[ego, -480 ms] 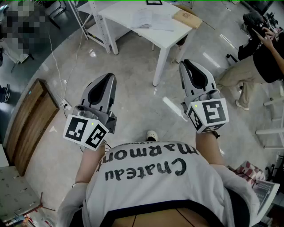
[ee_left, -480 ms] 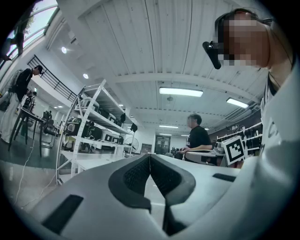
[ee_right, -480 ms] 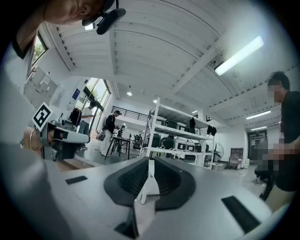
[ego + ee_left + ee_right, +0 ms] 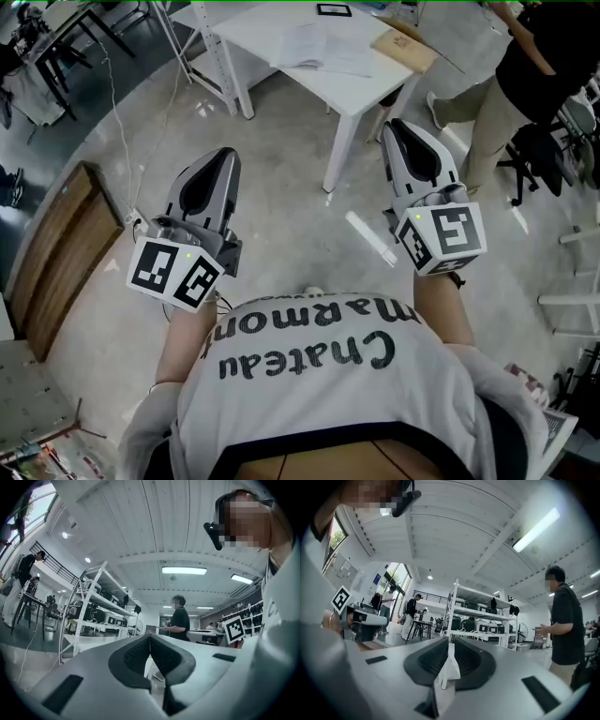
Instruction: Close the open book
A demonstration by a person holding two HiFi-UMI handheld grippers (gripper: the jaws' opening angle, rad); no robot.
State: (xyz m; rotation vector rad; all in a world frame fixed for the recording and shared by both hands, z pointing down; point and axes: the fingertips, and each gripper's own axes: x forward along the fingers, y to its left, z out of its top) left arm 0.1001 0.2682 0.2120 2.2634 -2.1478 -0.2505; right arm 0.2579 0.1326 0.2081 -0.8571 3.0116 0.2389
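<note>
Open book [image 4: 314, 47] lies flat, pale pages spread, on the white surface [image 4: 246, 33], top centre. Left hand-held gripper [image 4: 223, 157] and right hand-held gripper [image 4: 396, 129] are both pressed together, empty.

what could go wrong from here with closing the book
The left tongs and right tongs are shut, well short of the open book on the white table; arriving shut, they may shove pages instead of lifting a cover. A bystander stands close beside that table and could get bumped on approach.
</note>
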